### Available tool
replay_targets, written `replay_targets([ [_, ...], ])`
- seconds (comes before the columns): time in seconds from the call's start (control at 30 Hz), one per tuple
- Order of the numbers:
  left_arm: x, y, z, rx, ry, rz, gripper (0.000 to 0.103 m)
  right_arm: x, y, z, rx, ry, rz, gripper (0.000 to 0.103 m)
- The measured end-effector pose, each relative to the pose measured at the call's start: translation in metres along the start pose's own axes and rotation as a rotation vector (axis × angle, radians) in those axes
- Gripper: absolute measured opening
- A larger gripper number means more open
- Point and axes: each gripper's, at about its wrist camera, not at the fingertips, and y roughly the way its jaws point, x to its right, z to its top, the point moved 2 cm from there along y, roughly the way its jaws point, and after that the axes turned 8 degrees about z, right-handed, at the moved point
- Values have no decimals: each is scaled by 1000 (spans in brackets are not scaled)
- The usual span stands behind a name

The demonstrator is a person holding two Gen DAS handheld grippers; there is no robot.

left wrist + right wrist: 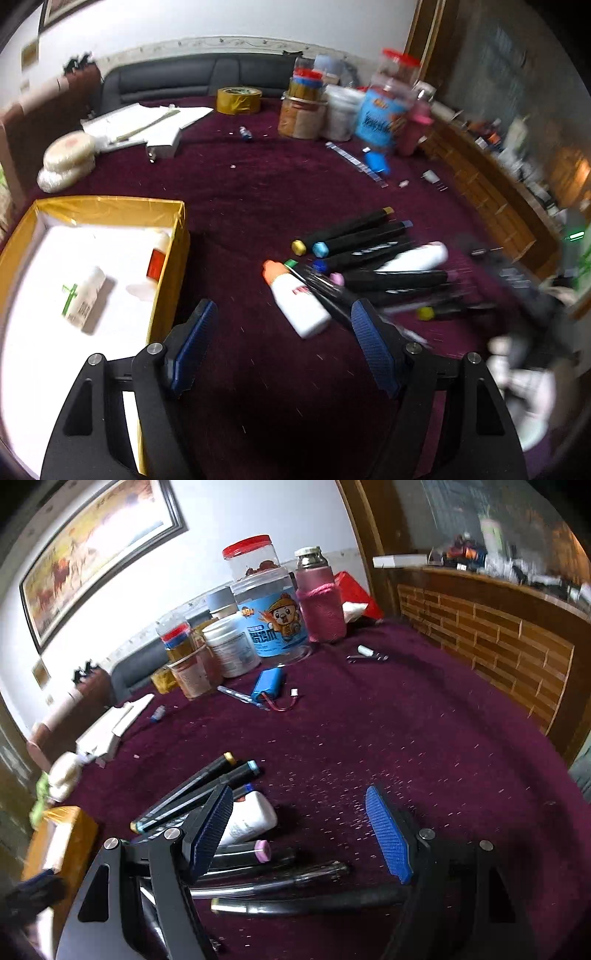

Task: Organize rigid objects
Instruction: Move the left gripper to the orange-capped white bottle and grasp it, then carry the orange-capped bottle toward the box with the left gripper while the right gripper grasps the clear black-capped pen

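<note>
A pile of black markers point(369, 243) with coloured caps lies on the maroon cloth, together with a white glue bottle point(297, 299) with an orange cap and a second white bottle point(417, 258). My left gripper point(282, 319) hangs open just short of the pile, with nothing between its blue pads. To its left a yellow box point(168, 266) holds a white bottle with a green cross point(83, 295) and a red-labelled bottle point(159, 254). In the right wrist view the markers point(199, 786) and a white bottle point(247, 819) lie under my open, empty right gripper point(299, 805).
Jars and tubs point(266, 613), a pink-sleeved flask point(321, 602) and a blue battery pack point(266, 685) crowd the table's far side. A tape roll point(238, 99), white papers point(147, 122) and round pads point(68, 155) lie at the far left. A wooden cabinet point(491, 642) borders the right.
</note>
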Motion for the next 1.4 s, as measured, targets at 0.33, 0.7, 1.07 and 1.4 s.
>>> replay_targets([
  [0.33,22,60,2,-70,70,143,38,-1,1,-5,-36,33,72,69],
  [0.7,29,74,5,-89,69,129,24,-1,12,-10,-93,30,50,69],
  [1.07,-3,-13,-2,45,-34,-105,24,-3,26,-16,-145,1,28,69],
  [1.4,-61,-81,-16,151,-120,-151,24,-49,-4,-32,-223,-90,118,69],
])
